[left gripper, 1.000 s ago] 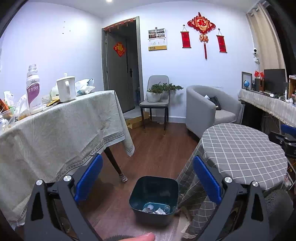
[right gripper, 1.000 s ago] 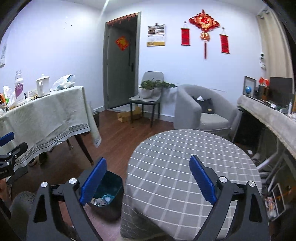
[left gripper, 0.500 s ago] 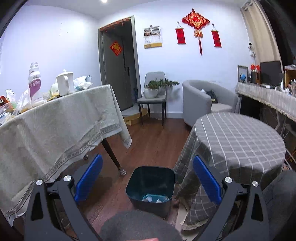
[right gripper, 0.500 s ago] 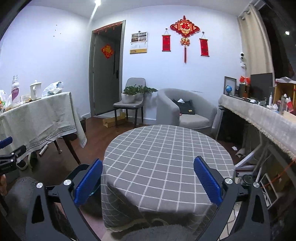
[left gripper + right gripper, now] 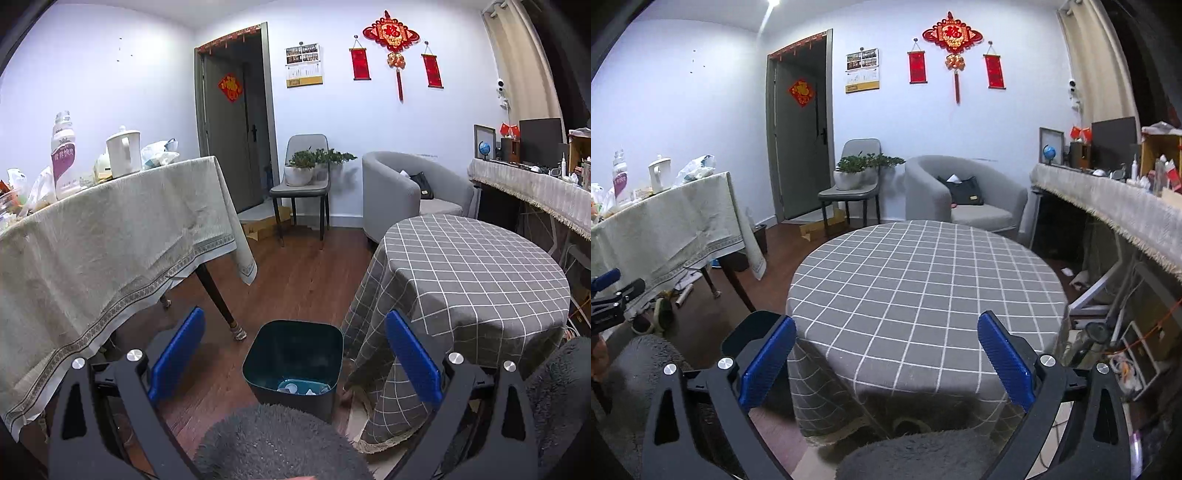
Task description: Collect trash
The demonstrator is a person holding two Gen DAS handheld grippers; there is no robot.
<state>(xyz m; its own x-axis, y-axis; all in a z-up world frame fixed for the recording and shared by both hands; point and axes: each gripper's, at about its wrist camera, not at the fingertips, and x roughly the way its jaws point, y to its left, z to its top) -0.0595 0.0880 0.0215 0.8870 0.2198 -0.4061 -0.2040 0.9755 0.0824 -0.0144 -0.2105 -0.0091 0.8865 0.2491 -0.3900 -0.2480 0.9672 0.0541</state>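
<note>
Both grippers spread wide, empty. Dark green square plastic trash bin (image 5: 293, 360) with scraps on floor, dead ahead below left gripper (image 5: 293, 356); right gripper (image 5: 886, 360) faces bare grey checked tabletop (image 5: 923, 280).

The right gripper (image 5: 885, 360) hangs with its blue pads (image 5: 1004, 363) spread wide and nothing between them, just in front of the round table (image 5: 923, 291) with the grey checked cloth. Behind that table stand a grey armchair (image 5: 964, 199) and a chair carrying a potted plant (image 5: 862, 171). Left of it is a table under a pale cloth (image 5: 672, 225), and the left gripper (image 5: 611, 295) shows at the frame's left edge.
</note>
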